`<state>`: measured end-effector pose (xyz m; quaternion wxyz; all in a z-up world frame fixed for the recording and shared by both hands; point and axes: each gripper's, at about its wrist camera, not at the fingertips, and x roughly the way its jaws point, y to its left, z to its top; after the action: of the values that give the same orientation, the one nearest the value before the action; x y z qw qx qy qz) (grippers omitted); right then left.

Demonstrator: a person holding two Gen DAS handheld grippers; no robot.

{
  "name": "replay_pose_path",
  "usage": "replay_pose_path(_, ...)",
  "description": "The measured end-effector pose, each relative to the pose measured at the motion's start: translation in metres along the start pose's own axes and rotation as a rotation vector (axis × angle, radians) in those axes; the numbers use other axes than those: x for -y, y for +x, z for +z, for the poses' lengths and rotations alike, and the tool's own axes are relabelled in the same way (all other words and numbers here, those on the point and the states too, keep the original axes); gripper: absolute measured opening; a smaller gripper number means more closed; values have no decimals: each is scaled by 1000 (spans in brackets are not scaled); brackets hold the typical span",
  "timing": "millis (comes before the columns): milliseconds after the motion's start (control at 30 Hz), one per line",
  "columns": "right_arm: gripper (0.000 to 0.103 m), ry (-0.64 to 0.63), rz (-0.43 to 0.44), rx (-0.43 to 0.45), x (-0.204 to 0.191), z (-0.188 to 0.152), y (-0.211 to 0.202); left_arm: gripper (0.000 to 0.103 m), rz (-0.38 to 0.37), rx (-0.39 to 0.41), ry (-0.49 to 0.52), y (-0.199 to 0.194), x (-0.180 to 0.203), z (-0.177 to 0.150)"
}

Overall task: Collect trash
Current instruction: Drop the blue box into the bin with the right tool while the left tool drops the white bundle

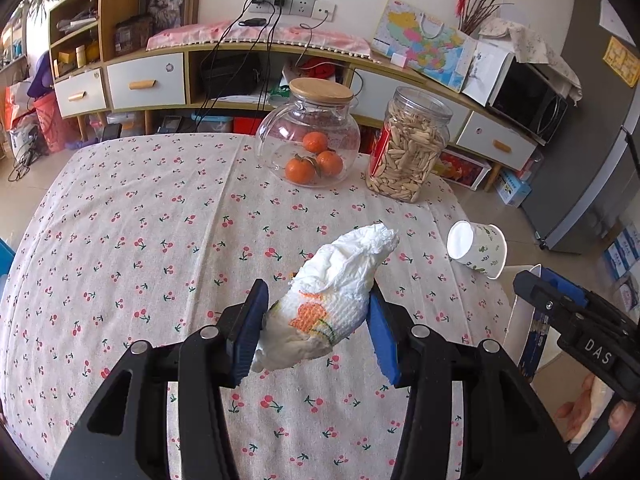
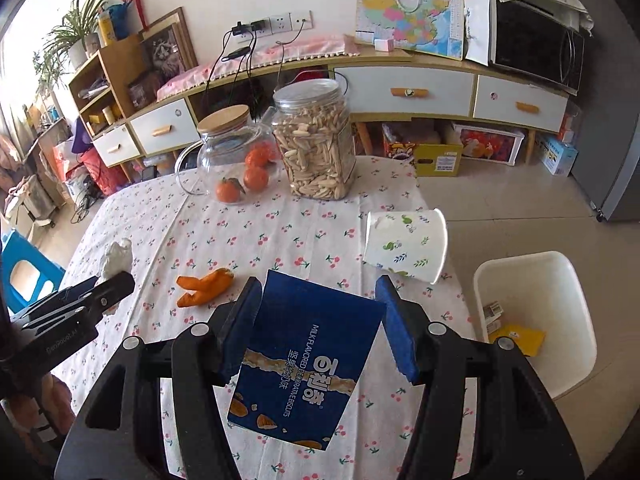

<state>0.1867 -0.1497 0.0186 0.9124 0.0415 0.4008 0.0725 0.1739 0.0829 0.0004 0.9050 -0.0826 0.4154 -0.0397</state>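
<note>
My left gripper (image 1: 316, 320) is shut on a crumpled white tissue (image 1: 340, 284) with an orange print and holds it above the cherry-print tablecloth (image 1: 160, 240); the tissue also shows in the right wrist view (image 2: 117, 258). My right gripper (image 2: 320, 316) is shut on a blue biscuit box (image 2: 308, 360) and holds it over the table's right part; the box shows in the left wrist view (image 1: 538, 332). A paper cup (image 2: 404, 246) lies on its side near the right edge. An orange peel (image 2: 204, 286) lies on the cloth. A white bin (image 2: 532, 320) stands on the floor to the right.
A glass jar with tangerines (image 1: 310, 136) and a plastic jar of seeds (image 1: 408, 146) stand at the table's far side. A long sideboard (image 2: 400, 88) runs along the wall. A blue stool (image 2: 28, 276) stands at the left. The bin holds a yellow wrapper (image 2: 518, 338).
</note>
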Motion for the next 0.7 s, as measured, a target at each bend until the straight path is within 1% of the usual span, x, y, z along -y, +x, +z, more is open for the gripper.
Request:
replay_pose_path(133,56,23,-40,46,19,8,-7,48,-6,20,-11,-3,5,1)
replay_pose_path(333,56,69,-143,108,64,17,-16,48,-15,39,-15,-5,16,0)
replay_pose_path(500,56,123,-279,160,111,22,-18,48,-37,37,-10,-2,32,-4)
replay_pose_path(600,56,162,-354,169,141,22,-17,48,-39,30,20,2,47,-7)
replay_pose_path(700,56,173,-438,173,165,20,-14,48,-49,21,34,7,59,-10)
